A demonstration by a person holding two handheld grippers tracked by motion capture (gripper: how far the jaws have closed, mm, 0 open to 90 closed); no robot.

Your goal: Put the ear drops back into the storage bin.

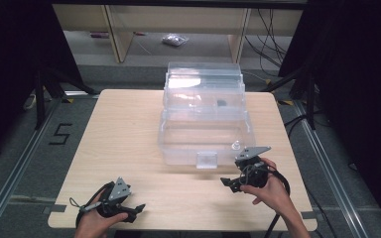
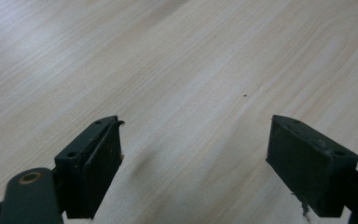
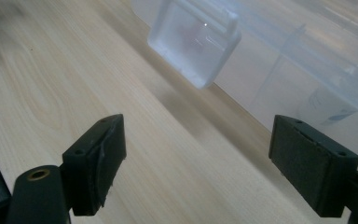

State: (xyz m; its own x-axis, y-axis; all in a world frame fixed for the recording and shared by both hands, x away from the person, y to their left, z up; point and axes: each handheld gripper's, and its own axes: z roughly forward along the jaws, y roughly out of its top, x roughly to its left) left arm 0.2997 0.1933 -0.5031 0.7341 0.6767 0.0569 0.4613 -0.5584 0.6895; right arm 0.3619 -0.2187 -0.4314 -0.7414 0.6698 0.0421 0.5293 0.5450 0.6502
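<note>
Approach step: right tongs — spread wide, empty — are aimed at the clear box's front latch; left tongs, likewise gaping, are rested on the bench. Closing in on the latch is judged next.

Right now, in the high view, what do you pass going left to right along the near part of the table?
Left gripper → bare wooden table → right gripper, with the clear plastic box standing behind that stretch.

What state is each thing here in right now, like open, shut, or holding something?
Left hand-held gripper: open, holding nothing, above bare table.
Right hand-held gripper: open, holding nothing, near the box.
Clear plastic box: lid raised, open.
Box latch: hanging loose at the front.
</note>
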